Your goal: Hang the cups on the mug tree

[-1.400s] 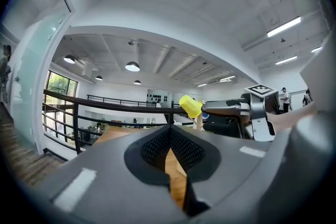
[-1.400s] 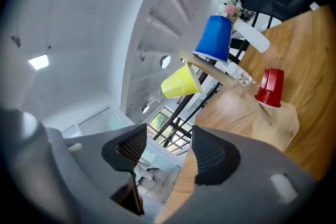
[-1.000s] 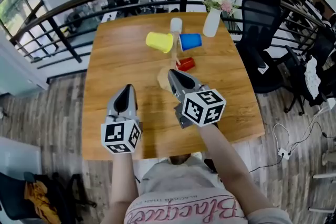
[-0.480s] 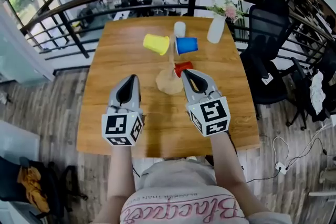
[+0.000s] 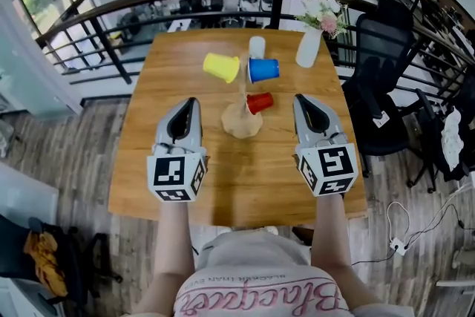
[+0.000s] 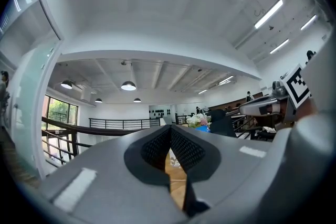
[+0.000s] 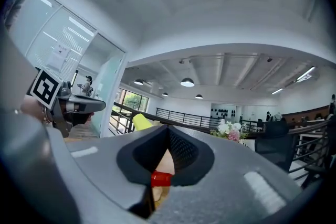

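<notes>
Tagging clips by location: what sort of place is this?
Probably an upper gallery in an open-plan office: a black railing curves behind the wooden table, a black office chair stands at its right, and a lower floor with desks shows beyond.

Open table [image 5: 152, 89] flanks the mug tree [image 5: 239, 122]; the vase [image 5: 308, 50] seemingly crowds its far right.

I read a square wooden surface [image 5: 156, 85]. Standing on it: the mug tree [image 5: 241, 121] on its round pale base near centre, and a white vase [image 5: 308, 48] at the far right corner (upright, flowers in it). A pale cup [image 5: 257, 47] sits behind the tree; whether it stands or hangs I cannot tell.
</notes>
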A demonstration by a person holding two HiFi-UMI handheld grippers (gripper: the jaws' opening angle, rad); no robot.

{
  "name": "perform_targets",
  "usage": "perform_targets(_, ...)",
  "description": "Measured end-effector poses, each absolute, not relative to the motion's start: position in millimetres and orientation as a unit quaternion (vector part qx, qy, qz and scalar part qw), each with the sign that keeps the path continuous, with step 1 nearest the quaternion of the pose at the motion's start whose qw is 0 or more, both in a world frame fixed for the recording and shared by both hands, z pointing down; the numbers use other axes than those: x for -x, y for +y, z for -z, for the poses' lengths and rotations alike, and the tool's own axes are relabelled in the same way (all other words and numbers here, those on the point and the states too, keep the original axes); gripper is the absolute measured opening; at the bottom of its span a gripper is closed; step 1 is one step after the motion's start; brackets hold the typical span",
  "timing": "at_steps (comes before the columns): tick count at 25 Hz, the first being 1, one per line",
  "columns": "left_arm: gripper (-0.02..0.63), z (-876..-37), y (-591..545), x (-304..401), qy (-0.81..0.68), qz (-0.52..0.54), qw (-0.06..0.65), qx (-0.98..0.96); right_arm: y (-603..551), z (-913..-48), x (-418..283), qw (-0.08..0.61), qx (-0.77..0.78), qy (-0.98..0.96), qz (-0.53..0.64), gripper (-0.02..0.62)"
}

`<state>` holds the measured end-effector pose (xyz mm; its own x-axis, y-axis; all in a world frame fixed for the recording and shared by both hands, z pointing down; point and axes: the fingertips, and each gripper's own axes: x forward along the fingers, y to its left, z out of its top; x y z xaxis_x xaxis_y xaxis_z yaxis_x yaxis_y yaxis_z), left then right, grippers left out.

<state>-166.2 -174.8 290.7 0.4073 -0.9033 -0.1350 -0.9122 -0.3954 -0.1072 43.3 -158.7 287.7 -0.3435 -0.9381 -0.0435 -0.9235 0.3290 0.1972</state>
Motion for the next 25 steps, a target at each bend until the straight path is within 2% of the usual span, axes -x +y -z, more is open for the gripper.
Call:
perform_targets(10,0.018,-267,-176,174,0.547,-0.043,0.101,0.830,-153,-266,-77,0.019,-0.604,-0.788,0.120,0.002)
perform_targets(25,0.018,-255,-182,182,0.544,-0.051,0.109,0.830,-156,-258,-75,0.044,-0.606,-0.781,0.144,0.002)
